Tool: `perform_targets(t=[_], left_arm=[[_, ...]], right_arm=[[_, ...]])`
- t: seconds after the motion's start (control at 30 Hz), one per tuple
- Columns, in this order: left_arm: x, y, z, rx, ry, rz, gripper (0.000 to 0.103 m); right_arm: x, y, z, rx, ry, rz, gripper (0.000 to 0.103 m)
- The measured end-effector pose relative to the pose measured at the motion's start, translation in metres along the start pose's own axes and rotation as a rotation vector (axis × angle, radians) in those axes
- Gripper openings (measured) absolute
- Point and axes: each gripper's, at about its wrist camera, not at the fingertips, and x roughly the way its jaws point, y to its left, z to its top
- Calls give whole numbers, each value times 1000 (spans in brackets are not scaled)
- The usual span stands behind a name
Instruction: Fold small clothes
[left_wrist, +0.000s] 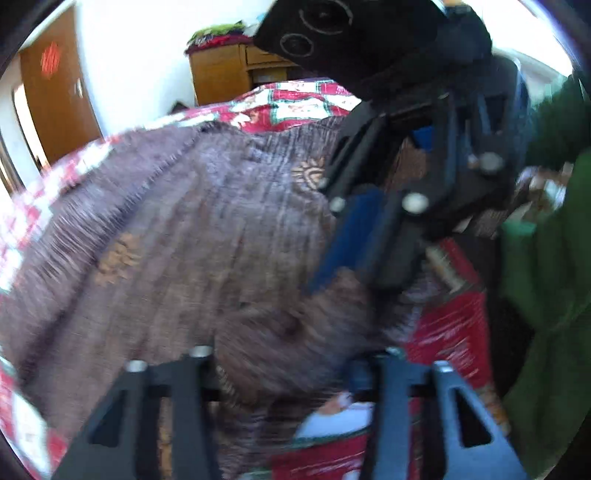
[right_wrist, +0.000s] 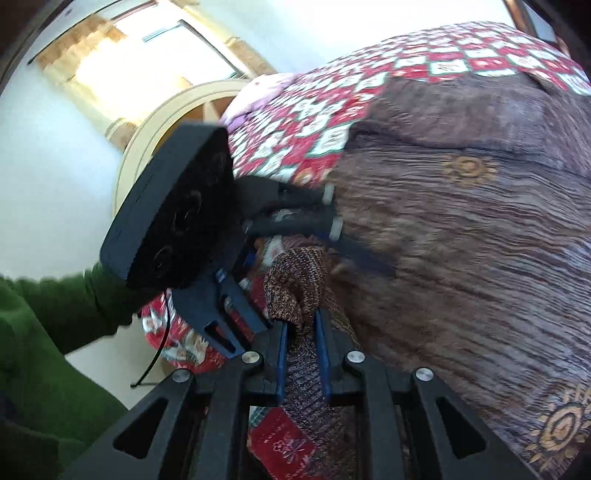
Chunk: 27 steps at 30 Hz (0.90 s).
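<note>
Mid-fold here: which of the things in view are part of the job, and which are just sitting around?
In the job:
brown garment
right gripper, shut on a bunch of it
left gripper, fingers together on the cloth

Lying about:
red checked bedspread
wooden cabinet with piled clothes
wooden door

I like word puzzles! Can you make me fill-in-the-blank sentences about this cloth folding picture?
1. The right gripper is shut on the ____ cloth.
2. The cloth lies on a red and white checked ____.
3. The person's sleeve is ____ in colour.
4. The pads inside the right gripper are ____.

Missing words: brown; quilt; green; blue.
</note>
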Motion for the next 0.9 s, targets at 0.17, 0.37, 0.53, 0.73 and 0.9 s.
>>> perform_targets(t=[0.17,0.37,0.53,0.73,0.9], left_arm=[[-1,12,-10,-195,-61,18,12],[-5,24,-16,-434,-130,-10,10],[6,4,-5,-355,-76,62,11],[14,-6,9,-272,-45,109,28],[15,-12,5,-260,-51,104,12]], right_arm=[[-38,-29,-2,145,-114,45,31],[-103,-55,-21,286,-337,-78,45],[-170,-63,-54,386,-503,-145,45],[-218,-51,-89,393,-420,-380,45],[-202,-38,-113,375,-244,-520,45]])
